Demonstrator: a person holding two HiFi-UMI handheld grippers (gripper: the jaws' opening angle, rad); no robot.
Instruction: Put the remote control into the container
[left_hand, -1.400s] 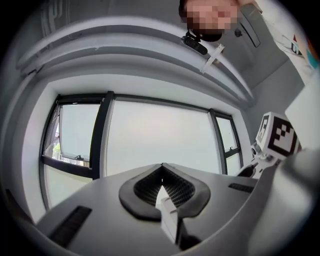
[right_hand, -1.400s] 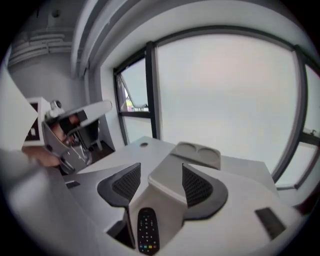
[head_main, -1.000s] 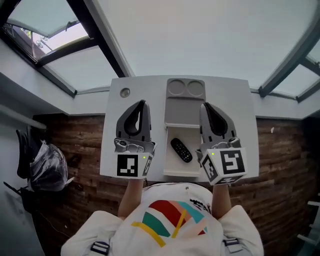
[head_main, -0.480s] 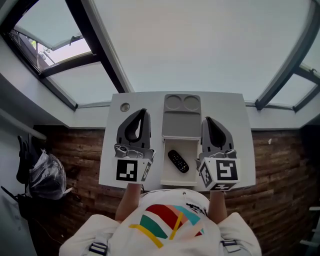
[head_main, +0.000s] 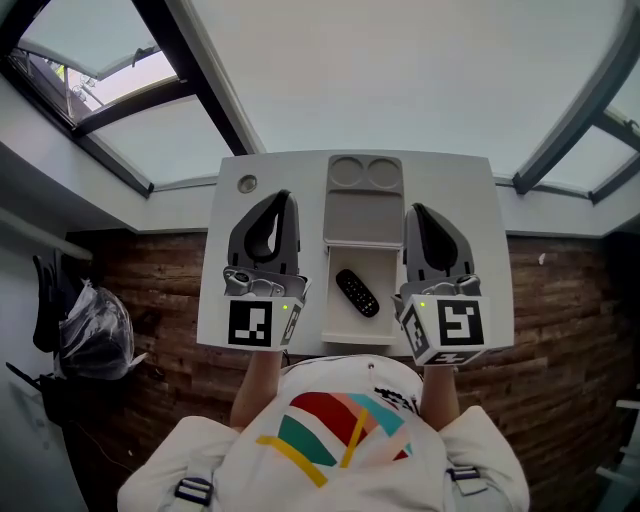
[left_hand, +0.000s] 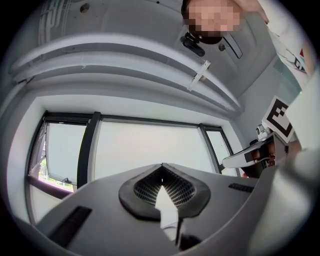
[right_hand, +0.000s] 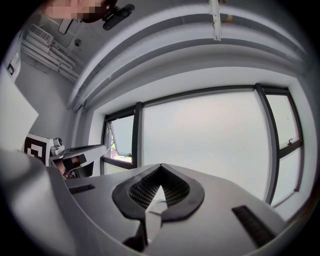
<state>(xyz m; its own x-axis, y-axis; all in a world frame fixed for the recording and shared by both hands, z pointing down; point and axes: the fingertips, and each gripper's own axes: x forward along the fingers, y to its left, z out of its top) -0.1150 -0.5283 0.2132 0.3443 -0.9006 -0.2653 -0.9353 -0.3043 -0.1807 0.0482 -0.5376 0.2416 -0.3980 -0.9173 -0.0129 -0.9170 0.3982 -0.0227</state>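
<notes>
The black remote control lies at a slant in the white open compartment of the container, whose grey far part has two round hollows. My left gripper stands just left of the container, shut and holding nothing. To the container's right stands my right gripper, also shut and holding nothing. In the left gripper view the pads of my left gripper meet in front of a window. The right gripper view shows the same closed pads of my right gripper.
The container sits on a small white table with a round cap at its far left corner. Brown plank floor surrounds the table. A dark bag lies at the left. Window frames run behind.
The head camera's view shifted a little. Both grippers stay beside the container and the remote control has not moved.
</notes>
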